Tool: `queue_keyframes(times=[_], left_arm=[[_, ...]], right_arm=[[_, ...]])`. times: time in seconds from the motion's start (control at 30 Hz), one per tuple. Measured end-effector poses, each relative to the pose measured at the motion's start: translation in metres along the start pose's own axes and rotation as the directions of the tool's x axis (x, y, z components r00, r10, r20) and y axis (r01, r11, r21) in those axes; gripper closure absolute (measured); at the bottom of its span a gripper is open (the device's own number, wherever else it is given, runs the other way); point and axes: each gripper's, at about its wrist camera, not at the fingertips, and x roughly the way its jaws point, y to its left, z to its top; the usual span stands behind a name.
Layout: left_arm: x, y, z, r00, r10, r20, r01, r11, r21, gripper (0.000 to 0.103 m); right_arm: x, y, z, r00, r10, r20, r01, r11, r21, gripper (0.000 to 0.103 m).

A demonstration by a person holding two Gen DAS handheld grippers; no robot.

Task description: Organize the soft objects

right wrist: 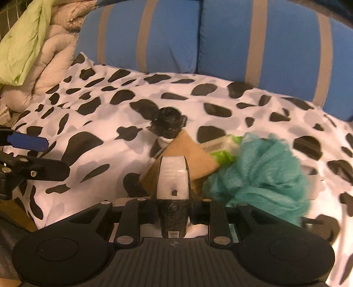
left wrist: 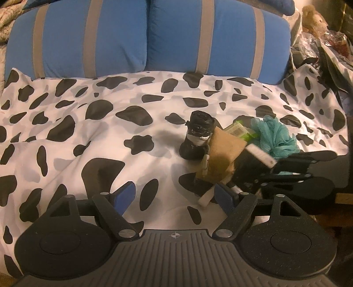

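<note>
A tan cloth (left wrist: 222,154) (right wrist: 187,150) lies on the cow-print bedspread (left wrist: 88,123) beside a black roll of bags (left wrist: 198,136) (right wrist: 168,125), a green packet (left wrist: 240,131) (right wrist: 222,148) and a teal mesh pouf (left wrist: 275,136) (right wrist: 264,174). My right gripper (right wrist: 173,174) is shut on the tan cloth, its white pads (right wrist: 173,176) pressed together. It shows in the left wrist view (left wrist: 262,156) at the right. My left gripper (left wrist: 174,195) is open and empty, low over the bedspread, its right finger (left wrist: 224,196) near the cloth's lower edge.
Two blue pillows with grey stripes (left wrist: 145,37) (right wrist: 198,35) lie along the back. A beige quilt and green cloth (right wrist: 37,48) are piled at the left. Bags and a plush toy (left wrist: 313,19) crowd the far right. The bed's edge runs along the right.
</note>
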Motion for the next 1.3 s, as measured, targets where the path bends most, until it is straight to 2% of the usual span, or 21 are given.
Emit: queue_keyframes(times=[0.47,0.67,0.87,1.07,1.3], left_arm=[[-0.001,-0.022,0.003,0.996,-0.038,0.085,0.035,0.999,0.04,0.025],[0.011,-0.031,0.011,0.997,-0.049,0.06,0.044,0.996,0.081,0.025],[0.02,-0.037,0.013,0.995,-0.091,0.048,0.084,0.987,0.14,0.025],[0.032,-0.033,0.016,0.996,-0.084,0.02,0.08,0.987,0.14,0.025],[0.047,-0.029,0.019,0.991,-0.133,0.01,0.129,0.978,0.165,0.027]], right_arm=[[-0.048,-0.034,-0.012,0.999,-0.051,0.016,0.05,0.997,0.066,0.076],[-0.07,-0.046,-0.021,0.998,-0.061,0.024,0.059,0.993,0.103,0.076],[-0.091,-0.049,-0.031,0.998,-0.063,-0.022,0.065,0.992,0.11,0.076],[-0.121,-0.049,-0.039,0.998,-0.052,-0.037,0.056,0.992,0.113,0.076],[-0.131,-0.058,-0.045,0.999,-0.044,-0.032,0.048,0.987,0.156,0.076]])
